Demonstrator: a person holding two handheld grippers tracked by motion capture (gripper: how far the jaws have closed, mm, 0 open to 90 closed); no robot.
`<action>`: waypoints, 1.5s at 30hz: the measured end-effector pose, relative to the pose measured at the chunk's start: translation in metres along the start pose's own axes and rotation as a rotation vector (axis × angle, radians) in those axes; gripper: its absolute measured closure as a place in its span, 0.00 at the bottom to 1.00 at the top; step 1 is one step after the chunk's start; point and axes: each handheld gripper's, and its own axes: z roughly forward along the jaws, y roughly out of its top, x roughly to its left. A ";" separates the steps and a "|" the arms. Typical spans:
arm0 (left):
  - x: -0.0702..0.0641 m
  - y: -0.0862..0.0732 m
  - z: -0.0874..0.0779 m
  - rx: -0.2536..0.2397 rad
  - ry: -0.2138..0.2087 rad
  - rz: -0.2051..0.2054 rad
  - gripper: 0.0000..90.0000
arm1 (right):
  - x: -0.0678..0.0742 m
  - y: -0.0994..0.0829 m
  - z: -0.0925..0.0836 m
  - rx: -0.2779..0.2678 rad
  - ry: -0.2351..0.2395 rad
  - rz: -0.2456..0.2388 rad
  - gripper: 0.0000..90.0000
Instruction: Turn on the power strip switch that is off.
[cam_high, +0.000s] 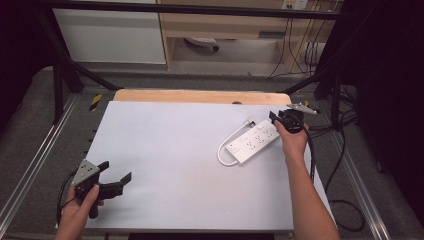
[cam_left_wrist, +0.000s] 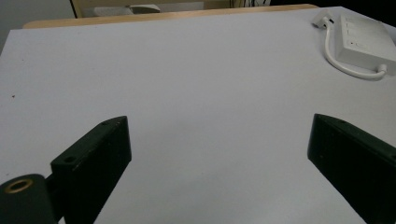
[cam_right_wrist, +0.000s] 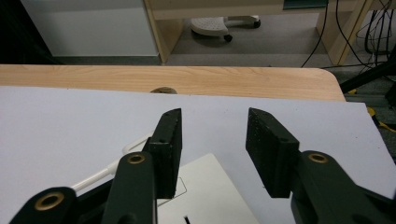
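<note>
The power strip (cam_high: 254, 141) lies on the white table (cam_high: 175, 165), its far end under the right gripper (cam_right_wrist: 212, 140). That gripper's jaws stand apart above the strip's end, one to each side, pads not pressing it; nothing fills the gap between them. The near part of the strip is cut off at the bottom of the right gripper view. Its cord (cam_high: 225, 150) loops beside the left jaw, partly hidden behind it. No writing on the strip can be read; its sockets are too small to make out. The left gripper (cam_left_wrist: 219, 154) has its jaws wide open over bare table, the strip well ahead and right of them.
</note>
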 end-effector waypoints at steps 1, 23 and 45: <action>0.000 0.000 0.000 0.000 0.000 0.000 0.07 | 0.001 0.000 0.000 -0.001 0.000 -0.004 0.66; 0.000 0.001 -0.001 -0.007 -0.001 0.011 0.07 | 0.016 -0.008 0.011 0.018 0.030 -0.072 0.89; -0.003 0.001 0.000 -0.001 -0.007 0.023 0.07 | 0.025 -0.016 0.019 0.041 0.057 -0.096 0.98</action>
